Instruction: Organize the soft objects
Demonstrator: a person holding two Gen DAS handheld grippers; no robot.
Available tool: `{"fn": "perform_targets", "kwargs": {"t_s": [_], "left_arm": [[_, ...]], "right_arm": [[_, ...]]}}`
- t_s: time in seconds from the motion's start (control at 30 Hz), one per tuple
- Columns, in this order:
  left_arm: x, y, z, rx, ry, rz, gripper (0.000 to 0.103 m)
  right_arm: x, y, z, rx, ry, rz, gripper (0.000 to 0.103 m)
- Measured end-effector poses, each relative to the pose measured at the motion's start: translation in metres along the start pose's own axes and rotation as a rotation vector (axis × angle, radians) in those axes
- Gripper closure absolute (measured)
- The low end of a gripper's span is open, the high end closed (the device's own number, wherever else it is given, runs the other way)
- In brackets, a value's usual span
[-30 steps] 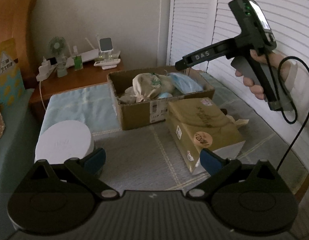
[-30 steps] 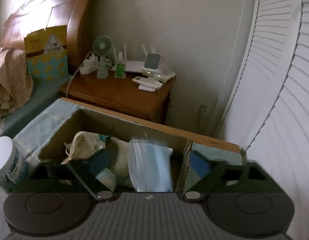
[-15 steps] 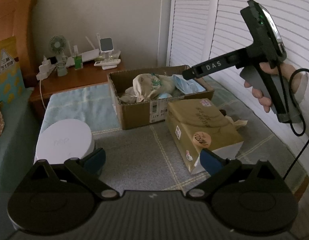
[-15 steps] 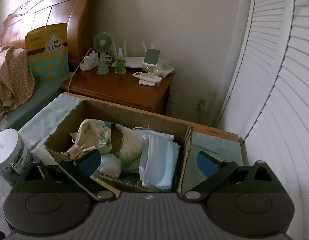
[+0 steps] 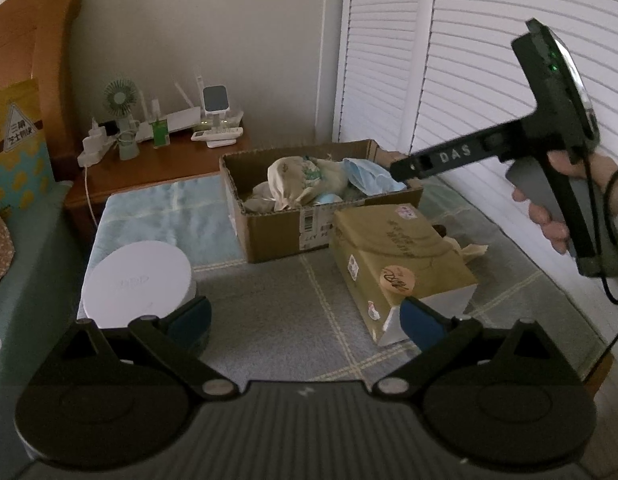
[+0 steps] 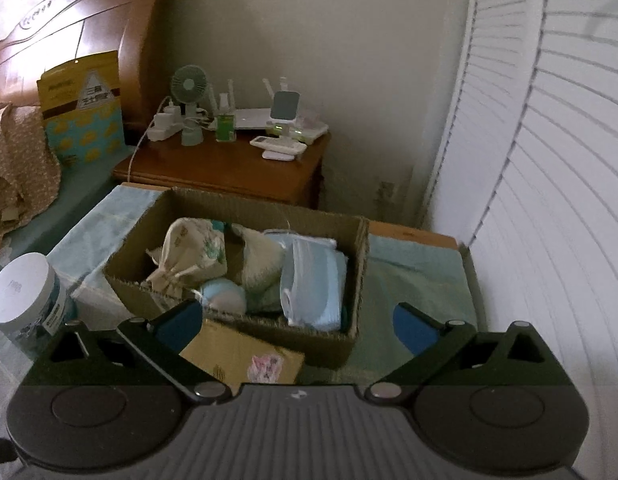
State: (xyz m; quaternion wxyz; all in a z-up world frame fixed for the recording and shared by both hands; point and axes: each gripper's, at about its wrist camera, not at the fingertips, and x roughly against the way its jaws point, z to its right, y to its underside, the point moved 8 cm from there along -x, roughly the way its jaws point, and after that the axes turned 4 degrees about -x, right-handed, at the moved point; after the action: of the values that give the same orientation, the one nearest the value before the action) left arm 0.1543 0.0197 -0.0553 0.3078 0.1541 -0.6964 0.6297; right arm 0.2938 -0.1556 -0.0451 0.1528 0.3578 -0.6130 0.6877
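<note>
Face masks point(image 6: 315, 280) inside cardboard box point(image 6: 269, 330).

A home bedroom — wooden headboard point(image 6: 81, 40), cluttered nightstand point(image 6: 229, 168)

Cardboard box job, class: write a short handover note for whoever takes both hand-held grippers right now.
Left hand-held gripper: open, empty, low over the mat.
Right hand-held gripper: open, empty, raised beside the cardboard box.
In the box: drawstring pouches, blue face masks, a pale blue round item.
Tissue pack lies on the mat in front of the box, white jar to its left.
Left: judge whether the tissue pack goes in too.
</note>
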Motion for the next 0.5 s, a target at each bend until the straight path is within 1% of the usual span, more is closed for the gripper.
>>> {"fn": "perform_targets", "kwargs": {"t_s": [0.17,0.27,0.5], "left_arm": [[0.003,0.0,0.003,-0.001,0.008,0.006,0.003],[0.003,0.001,0.005,-0.001,0.01,0.004,0.003],[0.004,0.002,0.009,-0.004,0.018,0.004,0.003]], "right_arm": [[0.013,0.014,0.007,-0.015,0.039,-0.014,0.0],[0.022,0.02,0.011,-0.042,0.041,-0.011,0.0],[0.037,0.043,0.023,-0.107,0.08,0.002,0.0]]}}
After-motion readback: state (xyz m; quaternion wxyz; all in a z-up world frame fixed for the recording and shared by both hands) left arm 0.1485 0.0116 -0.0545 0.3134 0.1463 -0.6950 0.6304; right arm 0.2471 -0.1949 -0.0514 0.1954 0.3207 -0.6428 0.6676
